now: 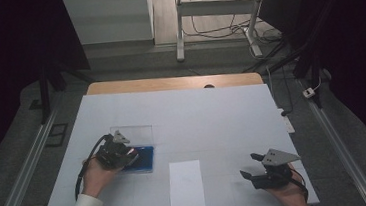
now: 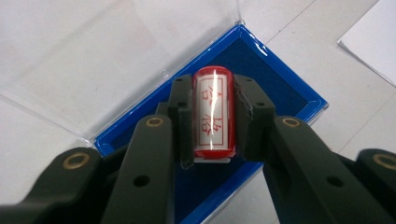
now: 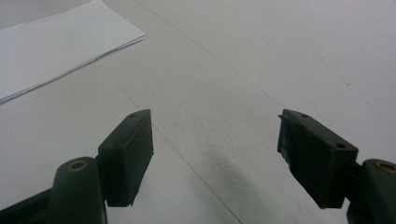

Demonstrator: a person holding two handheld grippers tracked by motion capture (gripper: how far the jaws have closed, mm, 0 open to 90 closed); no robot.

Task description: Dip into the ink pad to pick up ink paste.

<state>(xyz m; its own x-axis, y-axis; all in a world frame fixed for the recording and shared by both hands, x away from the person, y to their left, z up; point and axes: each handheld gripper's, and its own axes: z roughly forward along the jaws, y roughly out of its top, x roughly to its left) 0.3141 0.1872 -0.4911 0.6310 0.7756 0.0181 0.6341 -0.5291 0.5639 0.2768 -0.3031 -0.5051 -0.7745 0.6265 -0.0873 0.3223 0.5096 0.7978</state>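
In the high view, the left gripper (image 1: 123, 149) hung over a blue ink pad (image 1: 143, 160) lying on the left half of the white tabletop (image 1: 212, 115), with the pad's clear lid (image 1: 136, 133) folded open behind it. A sheet of white paper (image 1: 186, 184) lay near the front edge, between the two hands. The right gripper (image 1: 253, 166) sat well apart at the right, its fingers spread and nothing between them.

In the left gripper view, the fingers (image 2: 183, 116) were closed on a red stamp (image 2: 213, 112), a cylinder with a white label bearing red characters, one pad pressed on each side. The stamp stood over the dark blue pad surface (image 2: 261, 84) inside the blue frame; whether its lower end touched the pad could not be told. The clear lid (image 2: 116, 51) lay flat beyond.

In the right gripper view, the fingers (image 3: 130, 149) stood wide apart above bare tabletop (image 3: 261, 51), holding nothing, with the paper's corner (image 3: 60, 42) at the upper left.
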